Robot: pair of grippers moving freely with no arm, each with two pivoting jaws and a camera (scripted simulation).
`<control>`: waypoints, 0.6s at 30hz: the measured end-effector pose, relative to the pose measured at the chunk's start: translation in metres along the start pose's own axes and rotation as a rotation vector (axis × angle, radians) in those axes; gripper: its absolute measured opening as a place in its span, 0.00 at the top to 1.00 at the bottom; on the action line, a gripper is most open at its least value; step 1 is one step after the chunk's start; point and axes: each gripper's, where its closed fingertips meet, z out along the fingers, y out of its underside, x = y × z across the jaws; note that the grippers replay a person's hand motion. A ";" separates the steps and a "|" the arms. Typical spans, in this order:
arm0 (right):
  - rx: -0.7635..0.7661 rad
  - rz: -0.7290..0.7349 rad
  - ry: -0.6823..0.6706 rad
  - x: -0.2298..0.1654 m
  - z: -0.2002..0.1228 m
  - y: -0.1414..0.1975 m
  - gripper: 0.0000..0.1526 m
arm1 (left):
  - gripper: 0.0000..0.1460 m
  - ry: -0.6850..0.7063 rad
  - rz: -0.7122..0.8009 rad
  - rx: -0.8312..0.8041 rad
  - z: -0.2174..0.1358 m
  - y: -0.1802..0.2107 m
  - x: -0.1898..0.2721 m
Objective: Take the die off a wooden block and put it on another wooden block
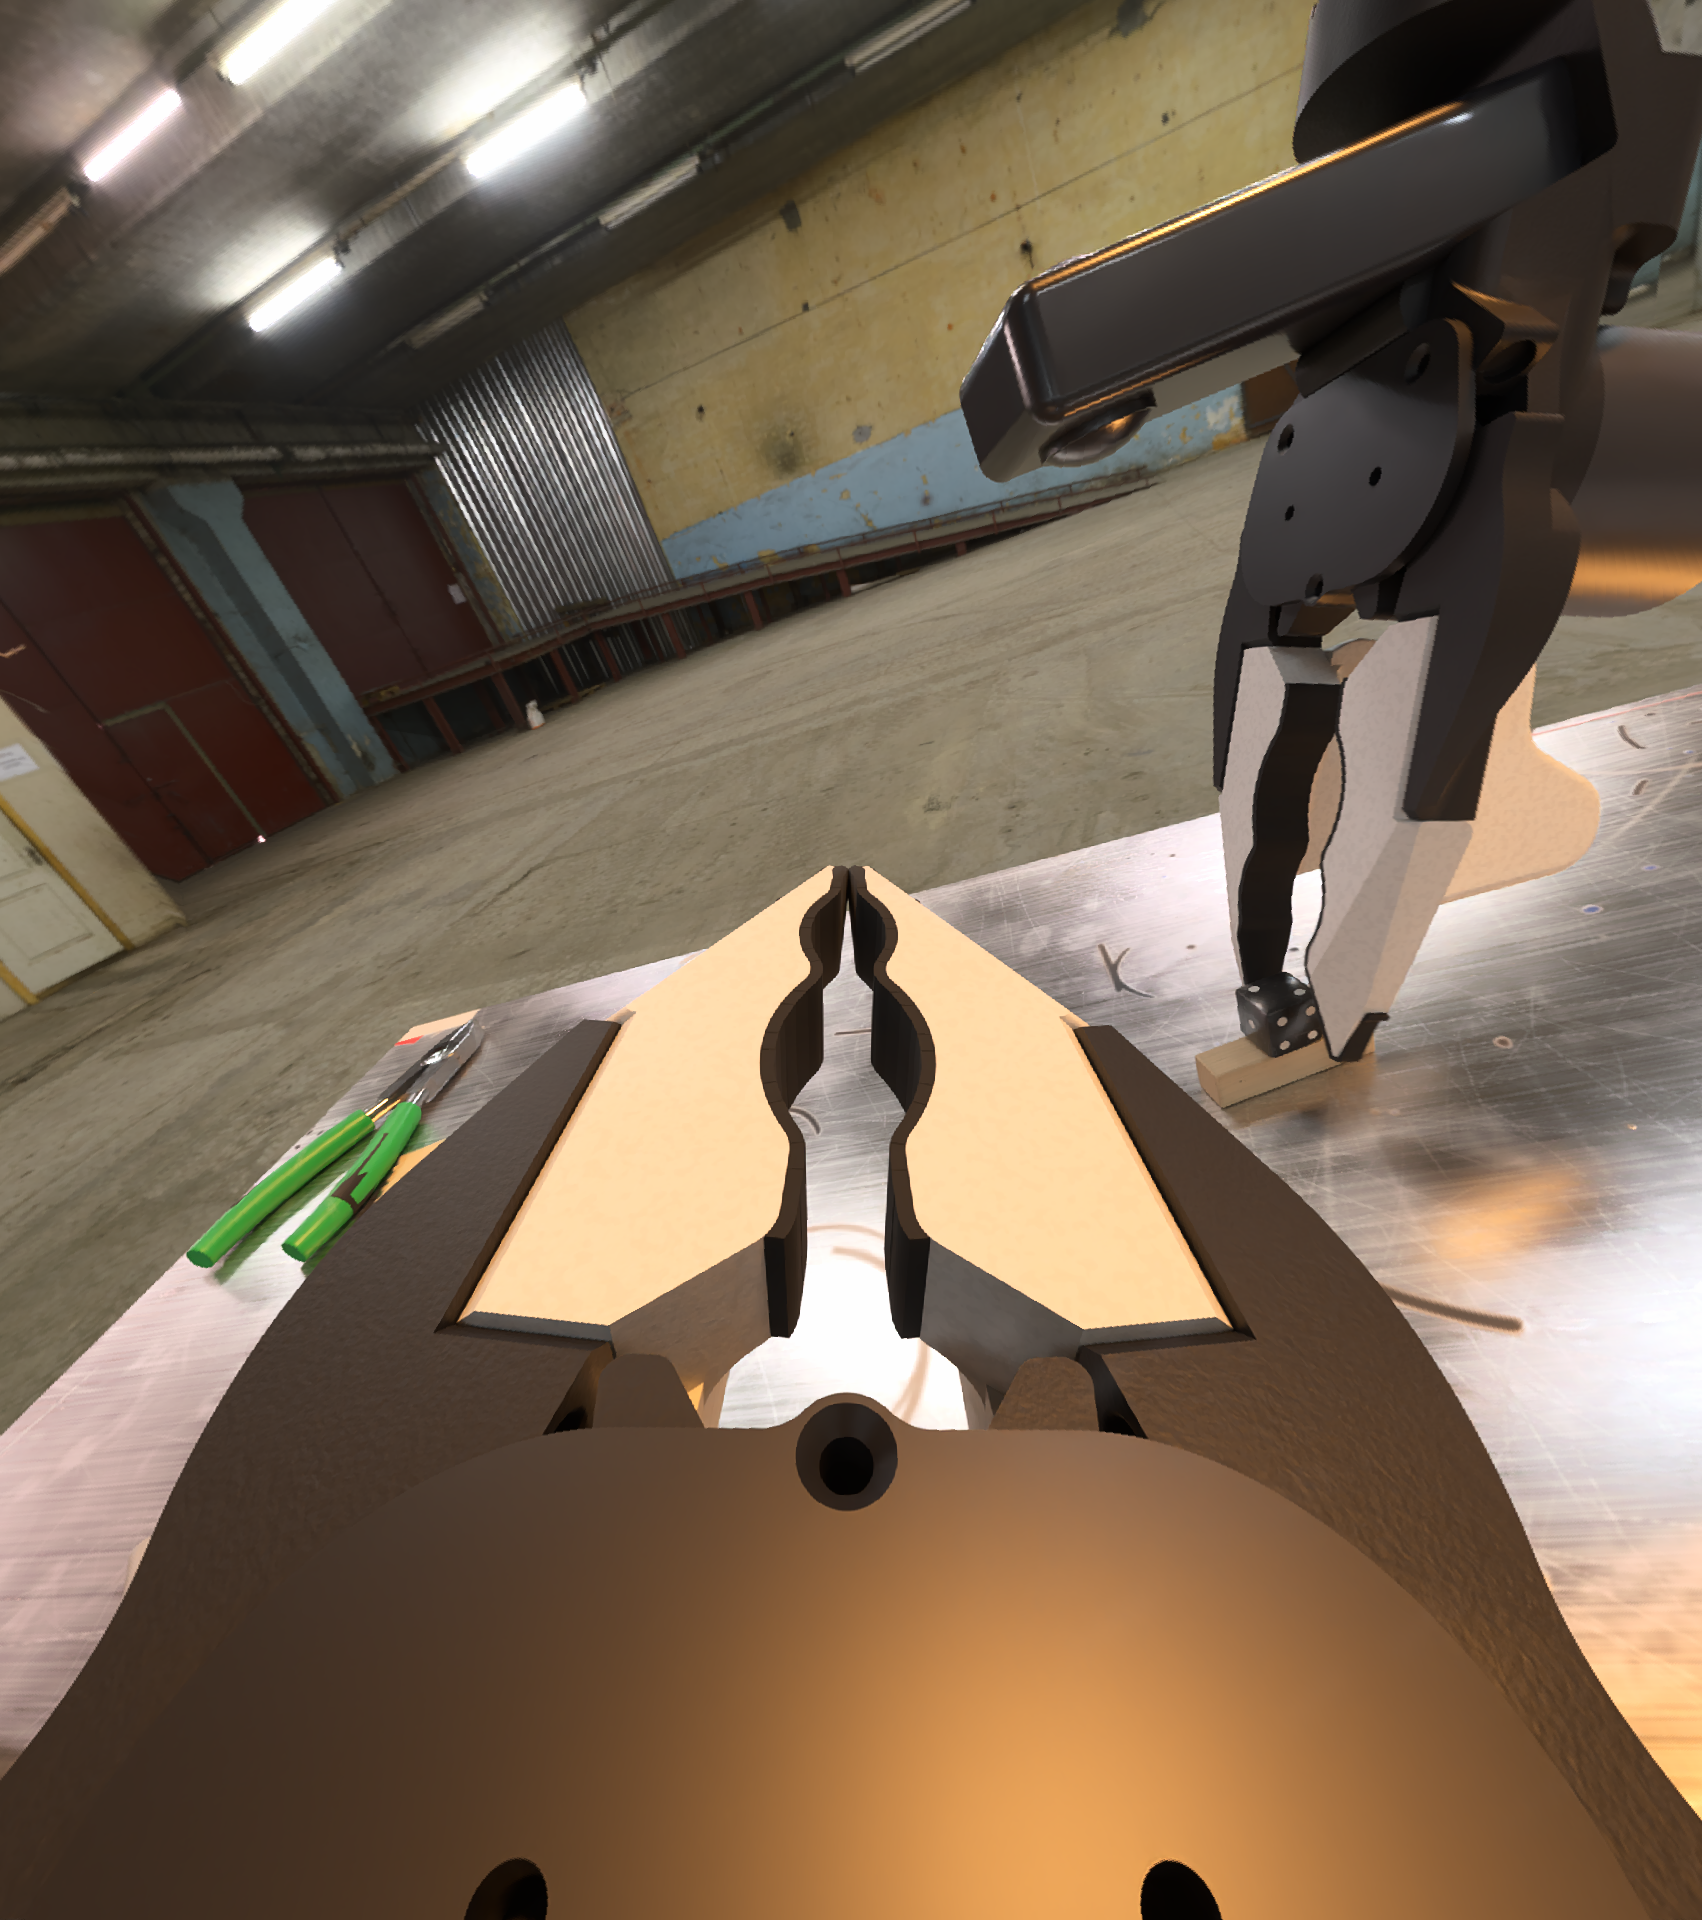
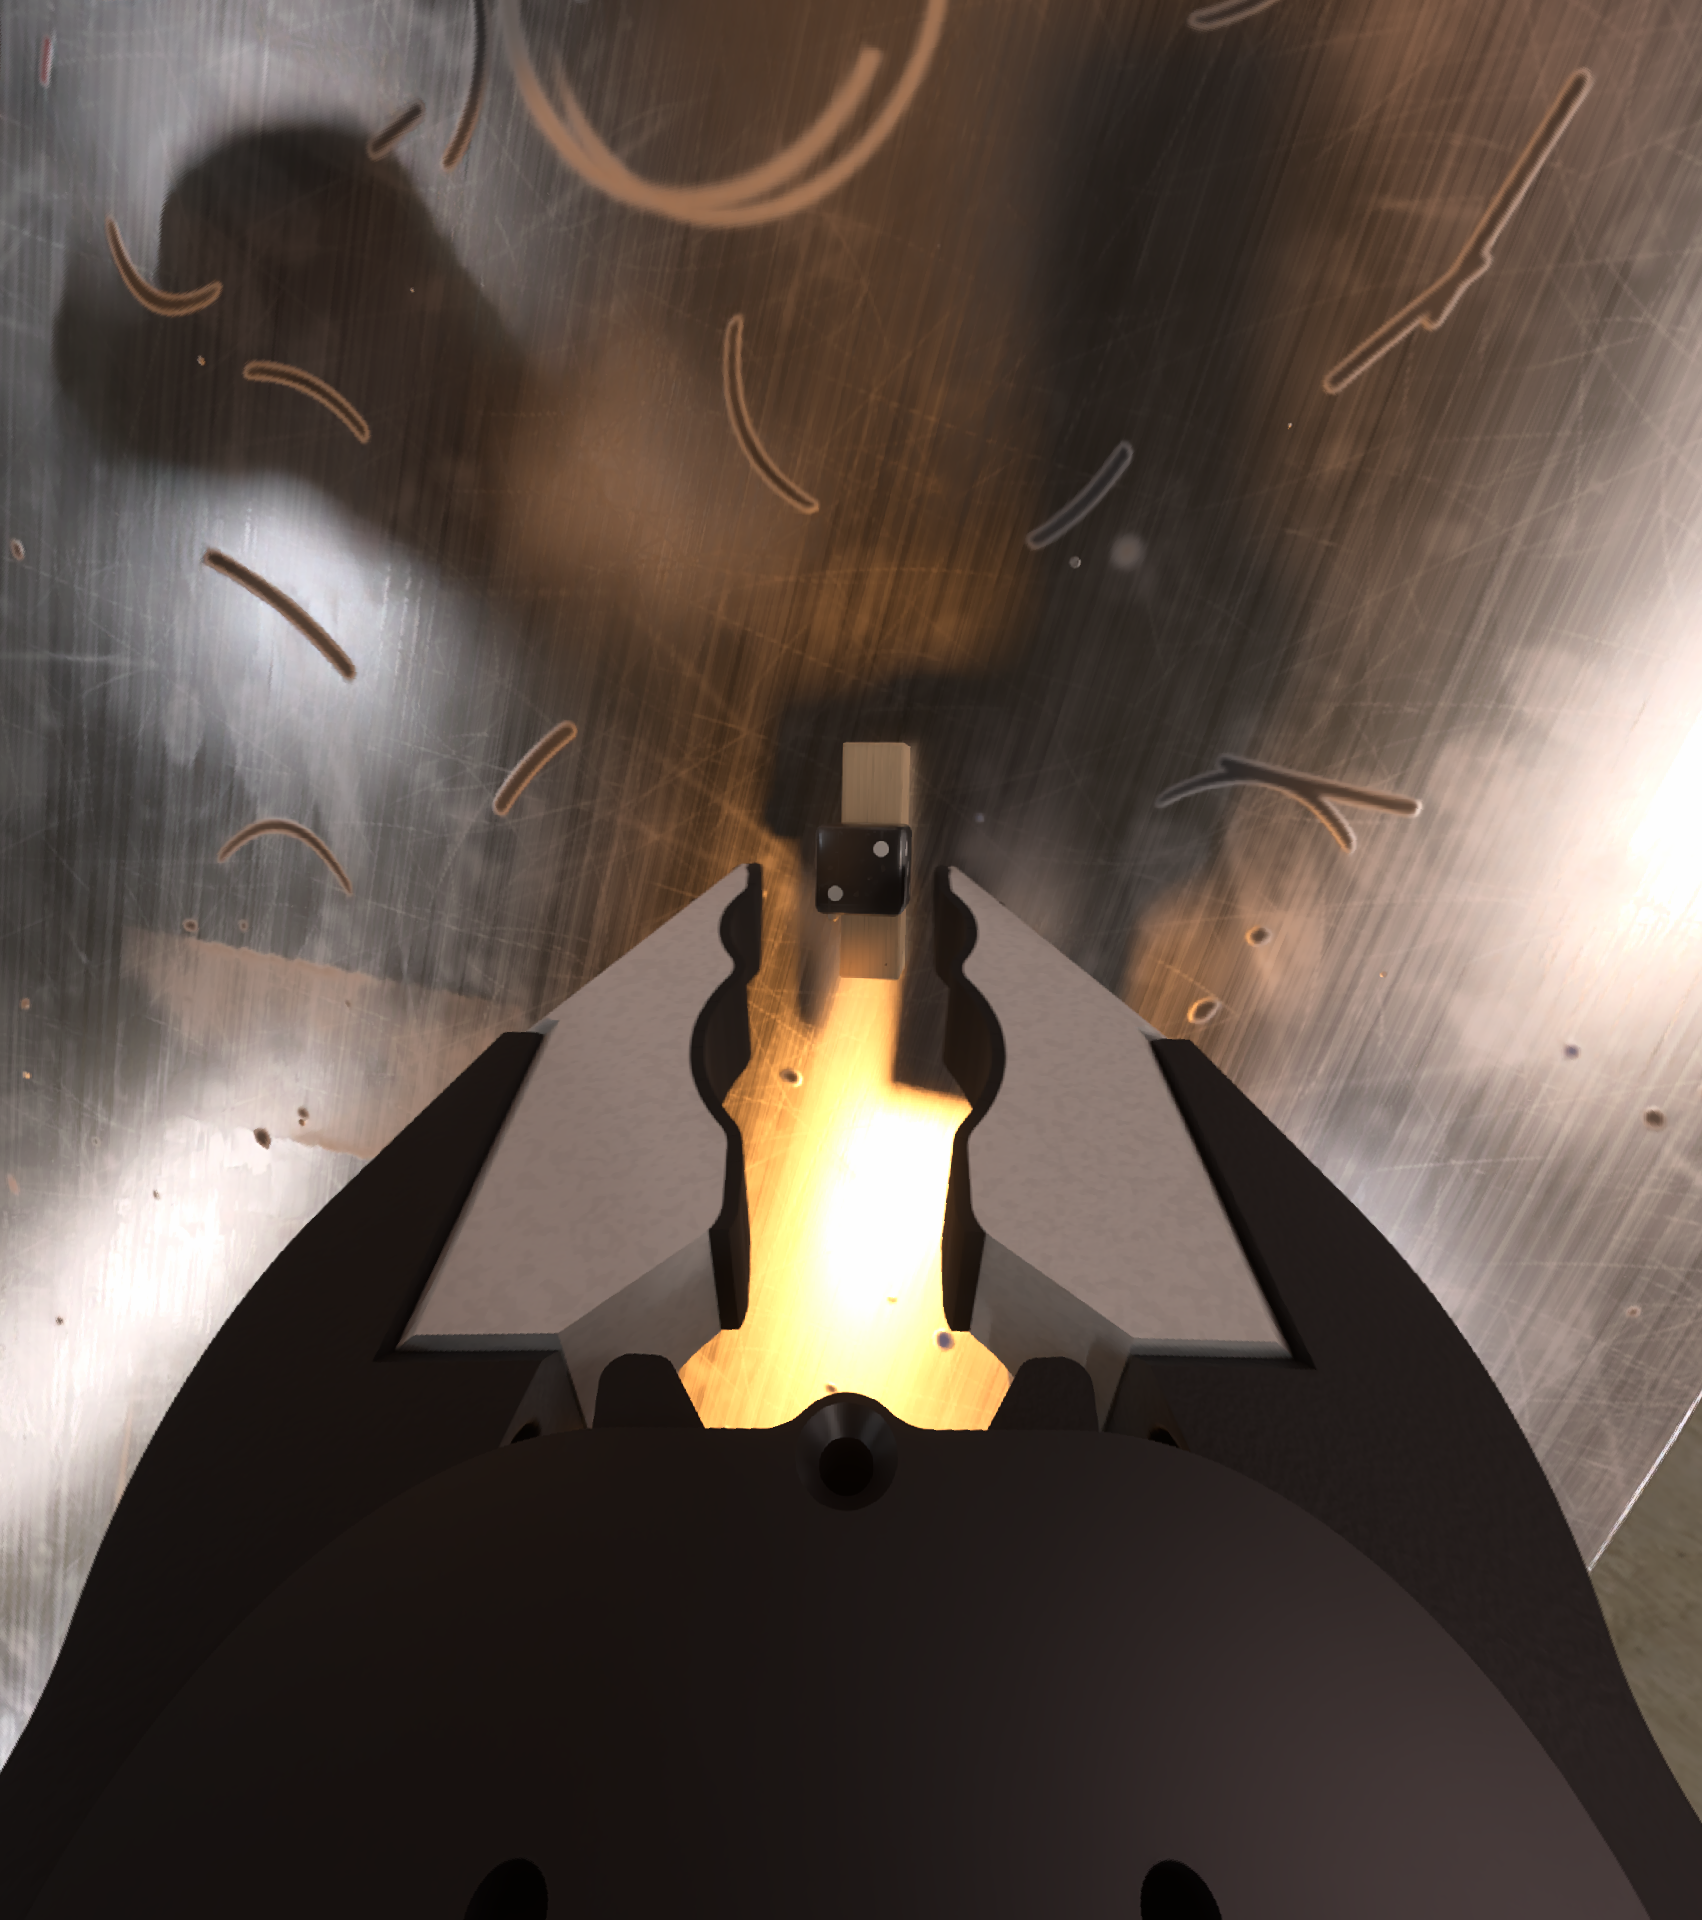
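Die, small, black and white-pipped, sits on a pale wooden block lying flat on the scratched metal counter. In the left wrist view our left gripper has its tan fingers clenched tip to tip on nothing, low over the counter, with green-handled pliers off to the left of them. Well ahead and to the right, the right gripper points down over the block, its white fingers parted, the die at their tips; we cannot tell from here whether either pad touches it. In the right wrist view we look straight down: the die lies just beyond the tips of the released fingers, in line with the gap and nearer the right-hand one, resting on the narrow block, which runs away from us. We judge the die light, rigid and smooth-faced, so likely to slip or pop out if pinched on a corner; we would take it squarely across two opposite flat faces, low enough to hold but clear of the block. No second block shows in either view.
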 end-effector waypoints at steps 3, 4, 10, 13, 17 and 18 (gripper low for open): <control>0.009 0.000 0.004 0.002 0.000 -0.001 0.88 | 1.00 0.000 -0.003 -0.002 0.000 0.000 0.000; 0.011 0.000 0.006 0.003 -0.001 -0.001 0.88 | 1.00 0.000 -0.003 -0.002 0.000 0.001 0.000; 0.049 -0.008 0.016 0.006 -0.008 -0.002 0.88 | 1.00 0.003 -0.003 -0.004 0.001 0.001 0.000; 0.099 -0.025 0.024 0.006 -0.016 -0.004 0.88 | 1.00 0.006 -0.006 -0.002 0.001 0.001 0.001; 0.195 -0.140 0.129 -0.005 -0.043 -0.006 0.88 | 1.00 0.025 0.005 0.000 0.002 0.000 0.007; 0.213 -0.172 0.163 -0.012 -0.052 -0.004 0.88 | 1.00 0.029 0.010 -0.001 0.002 0.000 0.008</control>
